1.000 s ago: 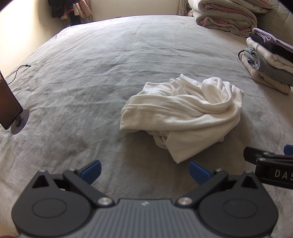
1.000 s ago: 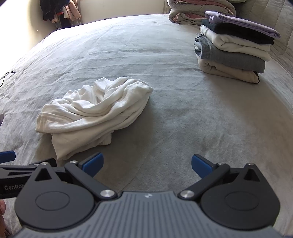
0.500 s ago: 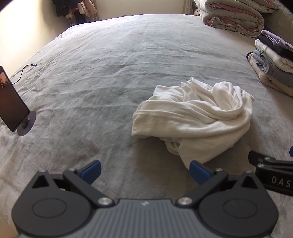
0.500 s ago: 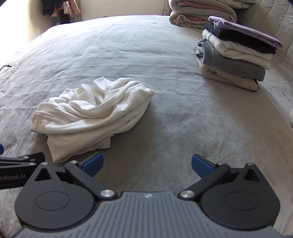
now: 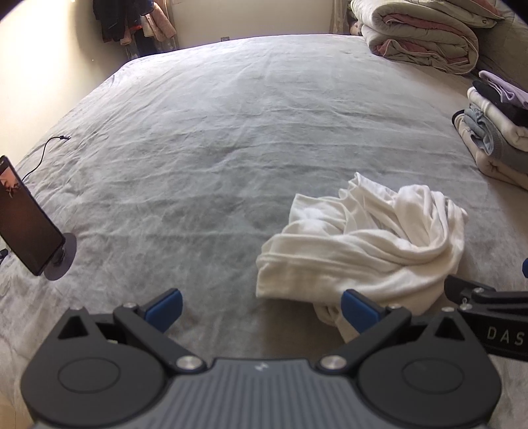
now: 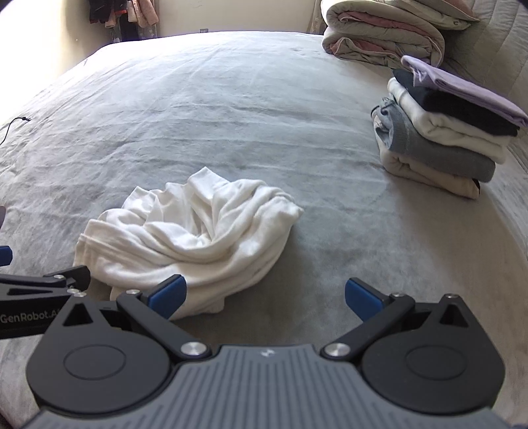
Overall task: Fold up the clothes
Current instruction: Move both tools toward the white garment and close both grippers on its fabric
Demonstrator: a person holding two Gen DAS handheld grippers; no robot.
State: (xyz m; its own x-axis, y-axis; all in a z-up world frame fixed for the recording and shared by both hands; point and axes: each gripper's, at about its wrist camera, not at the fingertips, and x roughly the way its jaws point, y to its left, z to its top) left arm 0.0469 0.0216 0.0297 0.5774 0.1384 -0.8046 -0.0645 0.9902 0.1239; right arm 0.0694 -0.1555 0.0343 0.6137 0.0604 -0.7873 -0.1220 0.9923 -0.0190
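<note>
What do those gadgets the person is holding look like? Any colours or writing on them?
Each hand-held gripper has a grey ribbed body, two round black discs and black linkage bars ending in blue pads. The left hand-held gripper and right hand-held gripper look alike. White lettering shows on their sides: "GenRobot.A", then cut off, on the left one seen from the right camera, "DAS" on the right one. No cables or sleeves show.

Crumpled white cotton garment (image 6: pixel 194 237) lying mid-bed on the grey wrinkled bedspread (image 6: pixel 204 109). Stack of folded clothes (image 6: pixel 445 138) to its right; rolled quilts (image 6: pixel 386 29) behind; propped black phone (image 5: pixel 24 221) far left.
</note>
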